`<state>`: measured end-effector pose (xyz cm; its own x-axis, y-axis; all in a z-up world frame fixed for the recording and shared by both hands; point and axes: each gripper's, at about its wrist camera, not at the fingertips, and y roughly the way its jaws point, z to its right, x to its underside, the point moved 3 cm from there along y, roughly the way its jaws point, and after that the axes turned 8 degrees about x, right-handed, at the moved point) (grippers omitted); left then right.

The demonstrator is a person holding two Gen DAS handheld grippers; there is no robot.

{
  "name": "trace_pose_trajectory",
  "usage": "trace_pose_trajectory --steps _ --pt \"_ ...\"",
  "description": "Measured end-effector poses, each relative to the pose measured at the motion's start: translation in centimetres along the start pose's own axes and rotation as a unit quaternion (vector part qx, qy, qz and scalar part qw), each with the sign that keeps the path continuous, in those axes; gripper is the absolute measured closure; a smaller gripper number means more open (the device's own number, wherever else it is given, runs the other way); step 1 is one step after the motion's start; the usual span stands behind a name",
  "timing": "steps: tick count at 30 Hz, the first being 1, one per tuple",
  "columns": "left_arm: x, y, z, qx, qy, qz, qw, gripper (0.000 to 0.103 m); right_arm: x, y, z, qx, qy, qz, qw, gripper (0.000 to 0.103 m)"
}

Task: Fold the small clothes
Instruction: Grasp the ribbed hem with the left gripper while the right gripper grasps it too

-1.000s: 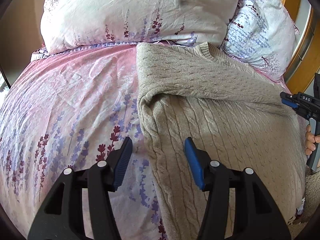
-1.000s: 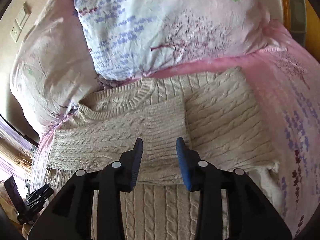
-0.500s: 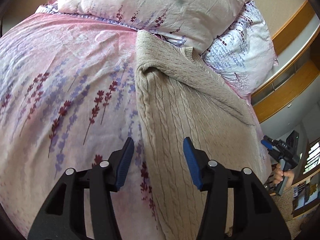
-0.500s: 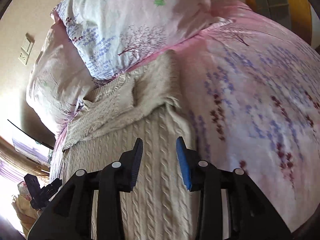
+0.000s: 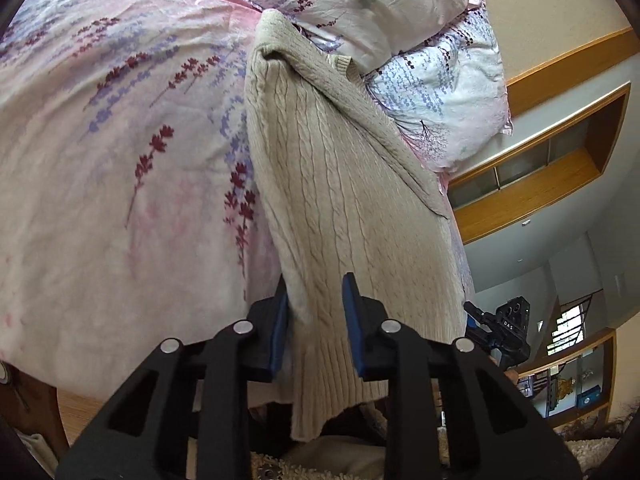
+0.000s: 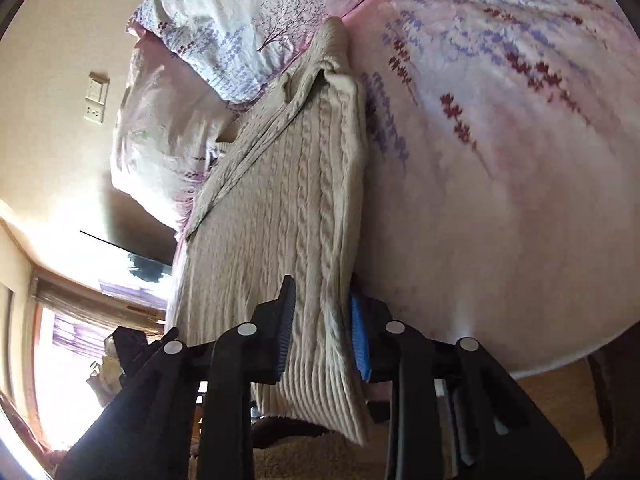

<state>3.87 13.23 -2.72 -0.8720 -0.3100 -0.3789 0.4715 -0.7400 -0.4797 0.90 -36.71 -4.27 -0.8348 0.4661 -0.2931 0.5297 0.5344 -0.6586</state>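
Note:
A beige cable-knit sweater (image 5: 340, 184) lies lengthwise on the pink floral bedspread (image 5: 120, 140), its sleeves folded across the chest and its ribbed hem hanging over the bed's near edge. My left gripper (image 5: 316, 316) straddles the hem's left corner, jaws still apart with knit between them. In the right wrist view the sweater (image 6: 288, 200) runs up toward the pillows, and my right gripper (image 6: 322, 328) straddles the hem's right corner, jaws likewise apart around the fabric. The right gripper (image 5: 496, 332) also shows low at the right of the left wrist view.
Floral pillows (image 5: 380, 4) lie at the head of the bed beyond the sweater's collar. A wooden shelf unit (image 5: 552, 168) stands on the right wall. A wall socket (image 6: 96, 100) and a bright window (image 6: 72, 352) are on the left. Shaggy carpet (image 6: 304, 456) lies below the bed edge.
Both grippers have dropped back from the sweater's chest to the bed's near edge. Each now has a hem corner between its jaws, and the jaws have narrowed.

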Motion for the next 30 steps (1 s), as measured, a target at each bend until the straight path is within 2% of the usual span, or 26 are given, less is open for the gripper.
trace_pose_trajectory --steps 3,9,12,16,21,25,30 --pt "1.4 0.3 0.6 0.016 -0.003 -0.014 0.9998 0.084 1.9 0.0 -0.4 -0.023 -0.01 -0.014 1.0 0.081" --pt "2.4 0.8 0.8 0.022 -0.012 -0.022 0.9994 0.09 3.3 -0.5 -1.2 -0.025 -0.042 -0.016 0.999 0.085" --pt "2.3 0.7 1.2 0.016 -0.003 -0.022 0.9996 0.096 3.4 -0.7 -1.7 -0.019 -0.056 -0.006 0.998 0.094" --pt "1.2 -0.2 2.7 0.0 0.042 0.002 0.9991 0.097 2.3 -2.0 -3.5 -0.015 -0.083 0.043 0.996 0.095" --pt "-2.3 -2.3 4.6 -0.028 0.095 0.053 0.9936 0.097 0.2 -4.5 -6.1 -0.01 -0.121 0.12 0.985 0.095" --pt "-5.3 -3.2 5.9 -0.048 0.123 0.087 0.9874 0.097 -1.4 -5.7 -7.6 -0.001 -0.141 0.176 0.974 0.095" --pt "-8.9 -3.2 7.3 -0.072 0.148 0.123 0.9786 0.097 -3.7 -6.7 -9.7 0.02 -0.17 0.253 0.952 0.095"
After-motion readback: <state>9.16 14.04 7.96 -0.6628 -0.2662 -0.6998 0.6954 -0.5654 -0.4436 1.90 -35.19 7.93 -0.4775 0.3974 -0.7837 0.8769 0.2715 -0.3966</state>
